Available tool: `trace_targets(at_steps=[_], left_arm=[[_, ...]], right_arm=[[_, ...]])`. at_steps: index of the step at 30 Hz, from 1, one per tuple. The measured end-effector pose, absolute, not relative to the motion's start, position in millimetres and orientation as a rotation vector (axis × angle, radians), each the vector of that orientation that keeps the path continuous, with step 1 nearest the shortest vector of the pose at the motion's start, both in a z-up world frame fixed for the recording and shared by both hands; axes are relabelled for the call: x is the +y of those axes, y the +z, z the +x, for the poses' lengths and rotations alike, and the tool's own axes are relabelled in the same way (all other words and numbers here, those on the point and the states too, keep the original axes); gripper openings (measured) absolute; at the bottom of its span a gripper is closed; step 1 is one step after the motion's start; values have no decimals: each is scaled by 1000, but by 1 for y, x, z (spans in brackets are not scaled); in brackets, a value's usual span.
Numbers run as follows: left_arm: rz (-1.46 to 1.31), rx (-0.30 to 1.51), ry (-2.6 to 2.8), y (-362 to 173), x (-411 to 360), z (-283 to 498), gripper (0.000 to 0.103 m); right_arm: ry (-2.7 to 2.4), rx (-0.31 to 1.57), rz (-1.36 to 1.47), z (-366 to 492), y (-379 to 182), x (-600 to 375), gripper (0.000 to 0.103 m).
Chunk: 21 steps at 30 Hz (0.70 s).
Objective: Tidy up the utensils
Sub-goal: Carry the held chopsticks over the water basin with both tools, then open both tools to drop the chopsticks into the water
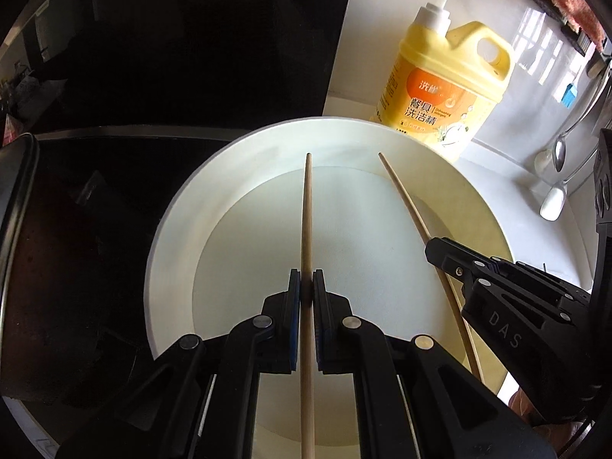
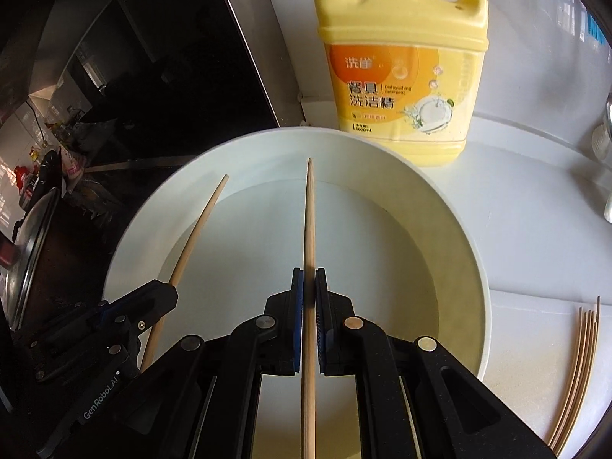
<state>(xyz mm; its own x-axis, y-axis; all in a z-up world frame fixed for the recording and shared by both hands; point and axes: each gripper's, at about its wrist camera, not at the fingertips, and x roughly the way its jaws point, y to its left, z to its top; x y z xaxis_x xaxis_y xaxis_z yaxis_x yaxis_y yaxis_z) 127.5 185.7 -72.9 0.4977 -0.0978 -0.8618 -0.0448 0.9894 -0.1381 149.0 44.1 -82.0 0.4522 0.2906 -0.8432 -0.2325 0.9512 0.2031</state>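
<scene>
Chopsticks, one point(image 1: 307, 206) pinched in the left gripper point(image 1: 307, 290) and one point(image 2: 310, 210) in the right gripper point(image 2: 310, 290), angle tips-down over the white basin point(image 1: 172, 229) at frame centre, likely for dropping in together.

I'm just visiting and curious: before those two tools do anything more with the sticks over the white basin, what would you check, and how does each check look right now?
1. Left tool clamped on its chopstick: ok, the stick sits between the closed pads.
2. Right tool clamped on its chopstick: ok, same grip.
3. Both stick tips over the white basin: ok.
4. The two sticks apart from each other: ok, a clear gap shows in both views.
5. Detergent bottle out of the way: ok, it stands behind the basin's far rim.
6. Water in the basin: cannot tell.
7. Other chopsticks on the counter still waiting: ok, they lie right of the basin.
</scene>
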Motion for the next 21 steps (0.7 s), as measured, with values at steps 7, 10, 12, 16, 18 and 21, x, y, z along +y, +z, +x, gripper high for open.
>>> trace_targets(at_steps=[7,10,12,16,18,21], left_arm=[[-160,1106,-49,-92,187,137,7],[-161,1116,-44,-96,188,140,7],[-159,1125,-40,-98,188,141,7],[-151,1139,-17,-97,190,143,14],[-151,1126,-1,-93,192,142,35],[-137,1073,41,-81,200,133,58]], right_arm=[[300,1134,47,155,-100,49,6],[293,1153,37,158,-105,51,6],[291,1168,27,160,-106,53,6],[282,1175,7,160,-105,53,21],[274,1158,7,158,-101,52,34],[279,1123,13,153,-93,48,34]])
